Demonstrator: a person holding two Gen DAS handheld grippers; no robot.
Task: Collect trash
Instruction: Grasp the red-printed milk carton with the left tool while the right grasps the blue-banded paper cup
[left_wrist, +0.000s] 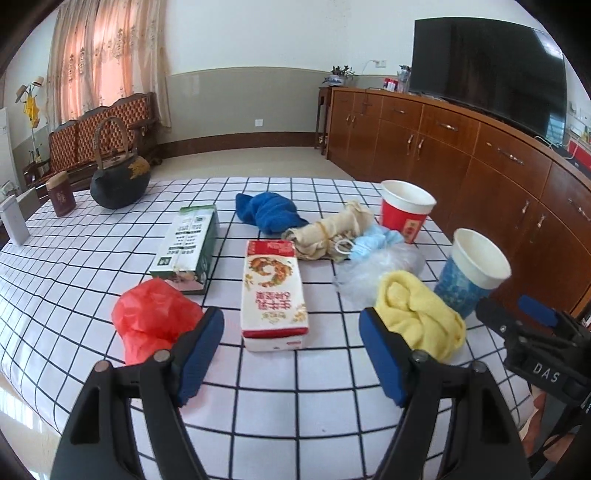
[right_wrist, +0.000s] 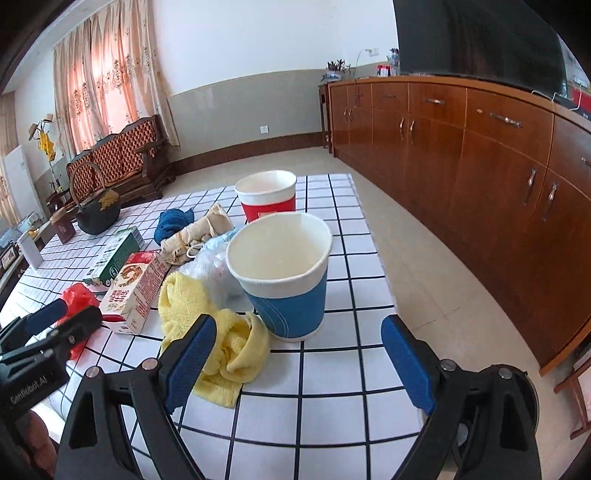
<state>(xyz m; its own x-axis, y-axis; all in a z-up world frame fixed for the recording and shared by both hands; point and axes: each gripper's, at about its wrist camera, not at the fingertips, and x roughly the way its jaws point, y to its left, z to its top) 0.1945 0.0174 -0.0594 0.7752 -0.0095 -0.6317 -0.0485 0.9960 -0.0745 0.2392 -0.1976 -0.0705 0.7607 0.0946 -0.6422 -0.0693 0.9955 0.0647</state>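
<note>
a: you're at the approach step, nothing picked up yet. your left claw (left_wrist: 291, 354) is spread wide and empty, lined up on the red carton (left_wrist: 271, 291) lying flat on the worktop (left_wrist: 74, 266). your right claw (right_wrist: 299, 358) is also wide and empty, facing the blue cup (right_wrist: 284, 277), which stands upright near the worktop's right edge.

b: so what next?

a: i'd say ease one claw forward until its fingers straddle the target, then close. the yellow cloth (right_wrist: 221, 332) touches the cup's base and may snag.

b: anything you can't make out?

a: no bin shows in either view. the clear bag (left_wrist: 376, 269) behind the cloth is hard to outline, and the red bag (left_wrist: 155, 317) is partly hidden by your left claw's finger.
</note>
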